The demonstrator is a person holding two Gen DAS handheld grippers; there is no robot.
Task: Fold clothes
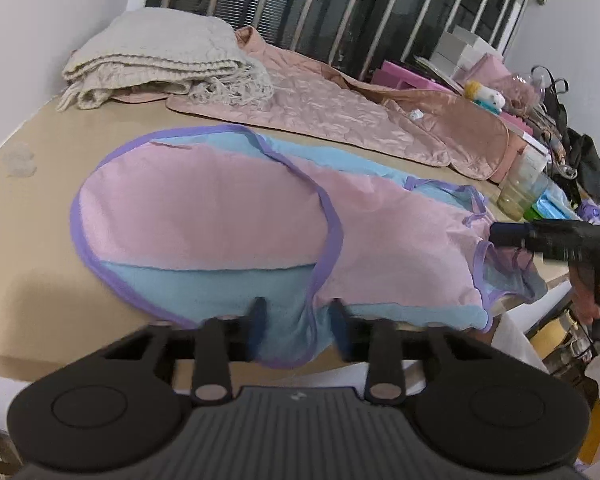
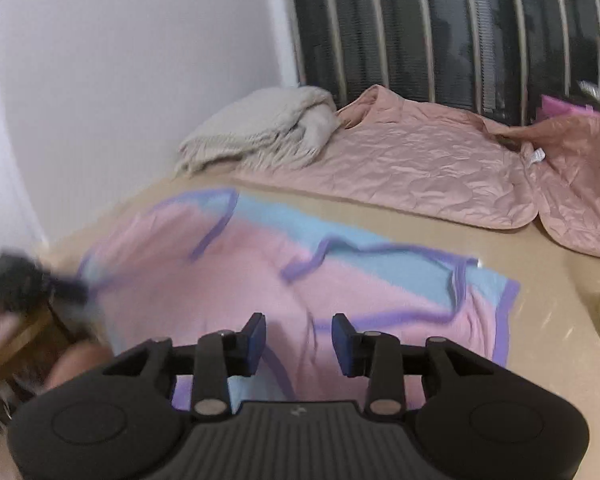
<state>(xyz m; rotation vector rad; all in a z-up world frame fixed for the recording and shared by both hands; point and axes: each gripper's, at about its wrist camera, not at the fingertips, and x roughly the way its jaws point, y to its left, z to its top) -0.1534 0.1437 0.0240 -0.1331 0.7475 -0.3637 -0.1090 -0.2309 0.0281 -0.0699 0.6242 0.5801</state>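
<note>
Garment: a pink-and-light-blue fleece garment with purple binding (image 1: 204,216) lies spread flat on the tan tabletop (image 1: 40,280). A rounded pink flap is folded over its 9 o'clock half in the left wrist view.

Garment edge: its near blue hem hangs over the table's front edge, at 6 o'clock in that view.

Left gripper (image 1: 298,312): the jaws stand apart at the near hem, with a bulge of blue fabric between the fingers. The fingers are blurred, so the pads seem not to press on the cloth, though I cannot be sure.

Right gripper (image 2: 299,332): the jaws are partly open and hold nothing. It hangs above the pink panel, with a purple seam running under the gap.

Right gripper from the left camera: it comes in at 3 o'clock, its tip at the garment's purple-edged side. A person's hand (image 1: 592,300) grips the handle.

Cream knitted blanket with fringe (image 1: 160,64): folded in a stack at 11 o'clock, well apart from the garment.

Pink quilted satin jacket (image 1: 340,108): stretched along the far side of the table from 12 to 2 o'clock, with the blanket's fringe lying over one end.

Clear plastic jar (image 1: 520,188): at 3 o'clock, just beyond the garment — its contents look yellowish.

Backdrop: a white wall and a barred dark window (image 1: 340,8).
</note>
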